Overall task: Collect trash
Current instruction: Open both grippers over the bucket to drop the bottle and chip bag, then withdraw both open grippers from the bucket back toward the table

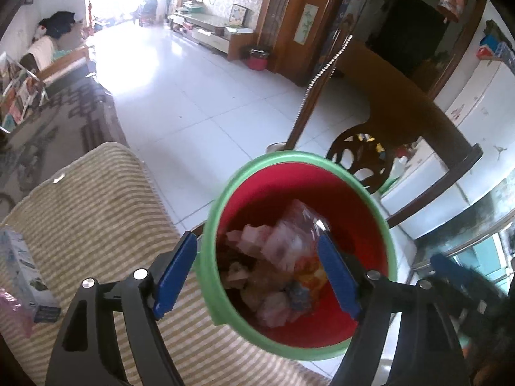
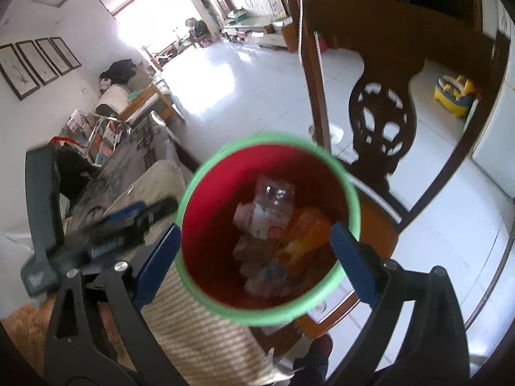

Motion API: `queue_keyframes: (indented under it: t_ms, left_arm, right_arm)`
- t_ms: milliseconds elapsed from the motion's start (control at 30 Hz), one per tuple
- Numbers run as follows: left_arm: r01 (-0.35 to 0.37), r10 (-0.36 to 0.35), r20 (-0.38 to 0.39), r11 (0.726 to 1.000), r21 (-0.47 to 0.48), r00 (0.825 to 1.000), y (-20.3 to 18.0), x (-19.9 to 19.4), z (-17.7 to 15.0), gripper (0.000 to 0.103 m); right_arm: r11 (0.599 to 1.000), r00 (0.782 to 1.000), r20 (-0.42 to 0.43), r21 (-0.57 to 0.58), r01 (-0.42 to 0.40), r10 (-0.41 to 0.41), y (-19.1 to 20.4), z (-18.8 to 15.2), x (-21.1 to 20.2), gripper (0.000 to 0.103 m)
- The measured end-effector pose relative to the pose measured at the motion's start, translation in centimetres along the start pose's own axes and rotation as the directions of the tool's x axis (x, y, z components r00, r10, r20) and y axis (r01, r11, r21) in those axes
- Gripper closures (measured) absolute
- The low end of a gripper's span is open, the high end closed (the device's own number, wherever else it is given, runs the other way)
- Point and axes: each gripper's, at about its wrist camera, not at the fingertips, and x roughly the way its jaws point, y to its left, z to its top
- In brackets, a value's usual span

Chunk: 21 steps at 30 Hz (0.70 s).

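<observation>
The bin (image 1: 299,254), red inside with a green rim, stands beside the striped cushion (image 1: 96,212) and in front of a carved chair (image 2: 383,122). It already holds trash (image 1: 280,267): a crumpled clear plastic bottle, pale paper scraps and an orange wrapper.

Both grippers hang over the bin mouth. The left gripper (image 1: 257,273) is spread wide with nothing between its blue pads, and so is the right gripper (image 2: 254,263); both are released and empty.

All this trash looks light and soft. The bottle would crush and slide under a hard squeeze, so its neck or a fold is the better hold; the wrapper is slick and best pinched at an edge. Paper gives easily anywhere.

A small box (image 1: 25,273) lies on the cushion at the left, possibly more trash, though the view there is too distorted to say.
</observation>
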Motion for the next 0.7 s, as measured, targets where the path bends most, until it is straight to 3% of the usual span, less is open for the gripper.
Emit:
queue_keyframes:
  t_ms: [67,233,400,533,700]
  left_arm:
    - [-0.009,0.009,-0.013,1.0,0.006,1.0,0.2,-0.1,-0.2,0.029]
    - [0.005,-0.004,-0.021,0.999,0.044,1.0,-0.7,-1.2,-0.9,0.029]
    - [0.032,-0.032,0.053,0.999,-0.001,0.998,1.0,-4.0,-2.2,0.028]
    - [0.018,-0.011,0.131,0.998,-0.053,0.991,4.4,-7.6,-4.1,0.028]
    - [-0.061,0.099,0.217,0.982,-0.178,0.971,11.5,-13.1,-7.9,0.024]
  right_arm:
    - [1.0,1.0,-0.018,-0.004,0.0,0.0,0.3,-1.3,-0.2,0.01]
    - [1.0,0.999,0.029,-0.004,0.013,-0.013,0.3,-2.1,-2.1,0.01]
    - [0.999,0.998,0.048,-0.04,0.035,-0.033,1.6,-2.1,-3.0,0.01]
    - [0.995,0.999,0.049,-0.095,0.029,-0.024,4.4,-1.8,-2.8,0.01]
    - [0.986,0.999,0.0,-0.165,-0.034,0.034,9.7,-2.8,-0.7,0.009]
